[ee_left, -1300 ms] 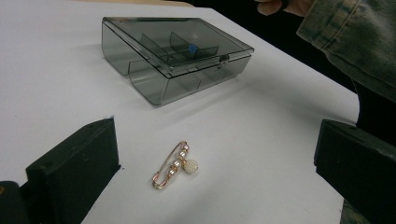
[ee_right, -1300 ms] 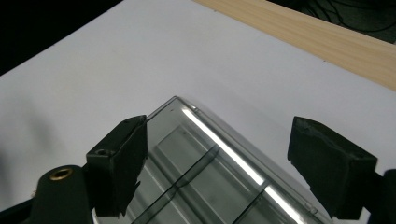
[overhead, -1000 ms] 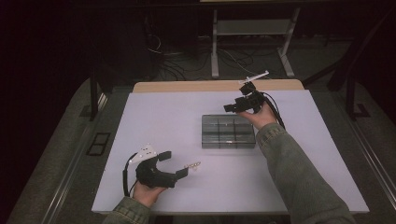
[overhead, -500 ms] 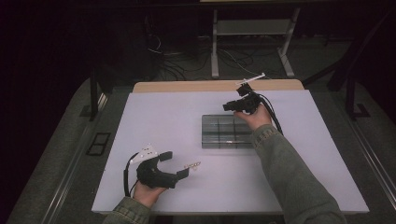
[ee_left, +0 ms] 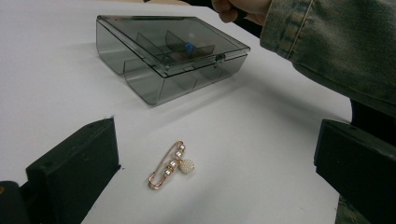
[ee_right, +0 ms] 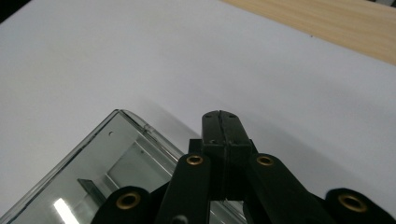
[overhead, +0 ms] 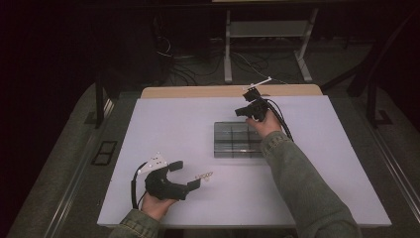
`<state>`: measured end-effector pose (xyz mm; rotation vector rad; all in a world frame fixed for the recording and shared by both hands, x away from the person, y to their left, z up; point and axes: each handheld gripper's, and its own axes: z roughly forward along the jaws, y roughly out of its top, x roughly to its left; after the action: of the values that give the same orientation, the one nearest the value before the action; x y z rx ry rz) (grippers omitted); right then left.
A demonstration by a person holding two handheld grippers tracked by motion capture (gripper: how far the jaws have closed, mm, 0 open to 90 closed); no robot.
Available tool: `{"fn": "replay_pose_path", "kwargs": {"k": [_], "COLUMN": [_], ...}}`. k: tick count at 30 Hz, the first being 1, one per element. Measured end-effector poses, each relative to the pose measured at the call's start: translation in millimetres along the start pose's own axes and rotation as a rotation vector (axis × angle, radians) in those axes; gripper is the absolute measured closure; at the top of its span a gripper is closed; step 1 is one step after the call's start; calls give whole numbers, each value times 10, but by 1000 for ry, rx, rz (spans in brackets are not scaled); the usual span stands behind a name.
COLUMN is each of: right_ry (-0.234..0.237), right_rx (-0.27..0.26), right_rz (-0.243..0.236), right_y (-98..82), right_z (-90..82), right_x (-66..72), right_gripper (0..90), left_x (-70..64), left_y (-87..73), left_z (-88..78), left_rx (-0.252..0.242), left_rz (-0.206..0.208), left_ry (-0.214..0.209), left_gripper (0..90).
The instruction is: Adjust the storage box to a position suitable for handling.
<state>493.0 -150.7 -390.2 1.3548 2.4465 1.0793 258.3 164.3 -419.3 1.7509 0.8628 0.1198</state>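
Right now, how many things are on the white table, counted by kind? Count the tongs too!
Clear grey boxes: 1, the box, lid shut.
Gold pins with pearls: 1, the pin.
Black tongs: 2, left tongs and right tongs.
Total: 4

We see the box (overhead: 237, 140) mid-bench (overhead: 173, 119), lid shut. The brooch pin (overhead: 203, 175) lies on the bench nearer us, left of the box and apart from it. The left tool (overhead: 190, 174) sits around the pin; the right tool (overhead: 246, 101) is over the box's far edge.
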Motion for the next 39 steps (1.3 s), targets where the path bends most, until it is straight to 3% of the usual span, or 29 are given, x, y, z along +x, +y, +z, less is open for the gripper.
{"fn": "replay_pose_path", "kwargs": {"k": [5,19,25,39], "right_ry": [-27,-43,-33,-16], "right_rx": [28,120,126,157], "right_rz": [-4,2,15,-28], "right_y": [13,-27,-28,-56], "right_z": [86,243,238,203], "right_x": [25,16,0,53], "right_gripper": [895,896,897,897], "left_x": [-1,-5,-6,4], "left_y": [0,1,1,0], "left_z": [0,2,6,0], "left_rx": [1,2,4,0], "left_rz": [2,4,3,-3], "left_ry": [-2,-7,-6,0], "left_gripper": [0,0,0,0]}}
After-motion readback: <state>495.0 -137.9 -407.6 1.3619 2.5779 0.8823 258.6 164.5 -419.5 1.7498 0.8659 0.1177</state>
